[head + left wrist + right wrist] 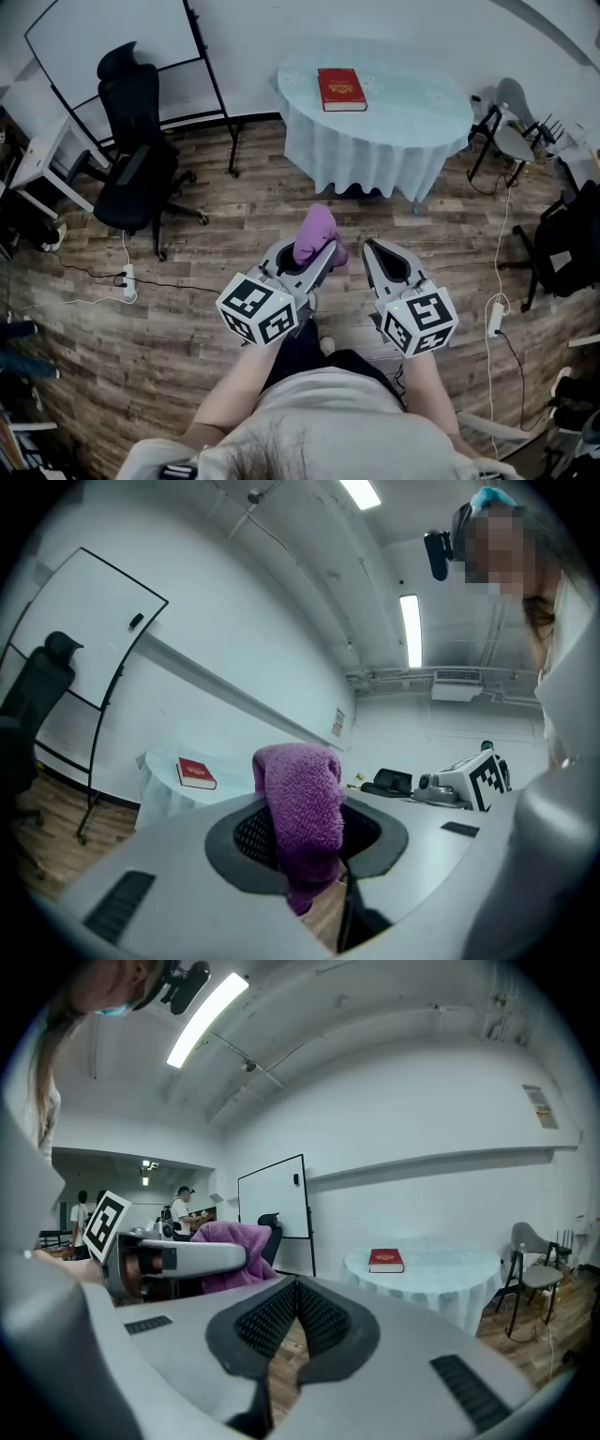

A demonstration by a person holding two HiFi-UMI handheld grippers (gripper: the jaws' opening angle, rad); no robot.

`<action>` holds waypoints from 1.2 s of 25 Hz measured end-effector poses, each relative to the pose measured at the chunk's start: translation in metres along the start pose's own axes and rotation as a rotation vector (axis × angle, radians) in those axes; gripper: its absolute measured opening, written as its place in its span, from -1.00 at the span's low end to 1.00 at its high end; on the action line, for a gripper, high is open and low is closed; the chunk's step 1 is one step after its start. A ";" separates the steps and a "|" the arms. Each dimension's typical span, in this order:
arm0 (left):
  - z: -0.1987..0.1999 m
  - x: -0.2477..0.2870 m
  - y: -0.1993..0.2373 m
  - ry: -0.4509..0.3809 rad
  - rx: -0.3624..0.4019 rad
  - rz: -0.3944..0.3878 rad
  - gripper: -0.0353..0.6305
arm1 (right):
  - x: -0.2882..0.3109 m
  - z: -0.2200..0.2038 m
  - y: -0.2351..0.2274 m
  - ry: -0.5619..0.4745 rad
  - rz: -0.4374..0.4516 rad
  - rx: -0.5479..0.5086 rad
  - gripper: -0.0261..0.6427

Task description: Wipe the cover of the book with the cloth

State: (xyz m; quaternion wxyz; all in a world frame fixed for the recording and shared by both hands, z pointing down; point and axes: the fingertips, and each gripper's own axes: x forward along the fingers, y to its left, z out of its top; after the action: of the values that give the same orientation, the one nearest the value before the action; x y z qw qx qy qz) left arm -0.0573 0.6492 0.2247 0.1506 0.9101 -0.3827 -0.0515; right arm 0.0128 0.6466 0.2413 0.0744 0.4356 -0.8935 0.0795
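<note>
The left gripper [309, 841] has its jaws shut tight on a purple cloth [302, 808]. The cloth is soft and fuzzy. Its top sticks up above the jaws, and a bit of it hangs down under them.

The right gripper [298, 1288] has its jaws together at the tips. Nothing is between them. Only the wood floor [234, 216] shows through the small gap lower down.

The two grippers are side by side in front of the person, near each other but not touching. Both are up in the air over the floor, and both point toward the table [422, 112].

The book [341, 89] is red. It lies flat on the table with its cover up. It is on the left part of the table top. It is well apart from both grippers, with bare floor in between. The cloth is not touching the book.

The table is round and has a light blue tablecloth [375, 164] that hangs down in folds.

A black office chair [131, 164] stands on the floor to the left of the table. A whiteboard [112, 47] on a black stand is behind that chair. A gray chair [511, 141] stands to the right of the table. White cables [502, 244] lie on the floor near it.
</note>
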 end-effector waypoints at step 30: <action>0.056 0.164 0.214 0.091 -0.062 -0.084 -0.52 | 0.228 0.039 -0.144 0.028 -0.153 0.096 -0.85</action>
State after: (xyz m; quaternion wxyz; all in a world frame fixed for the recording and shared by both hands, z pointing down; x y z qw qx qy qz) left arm -0.0995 0.3775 0.2421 0.1935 0.9217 -0.3351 -0.0282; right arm -0.0147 0.3758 0.2601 0.0718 0.5044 -0.8517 0.1224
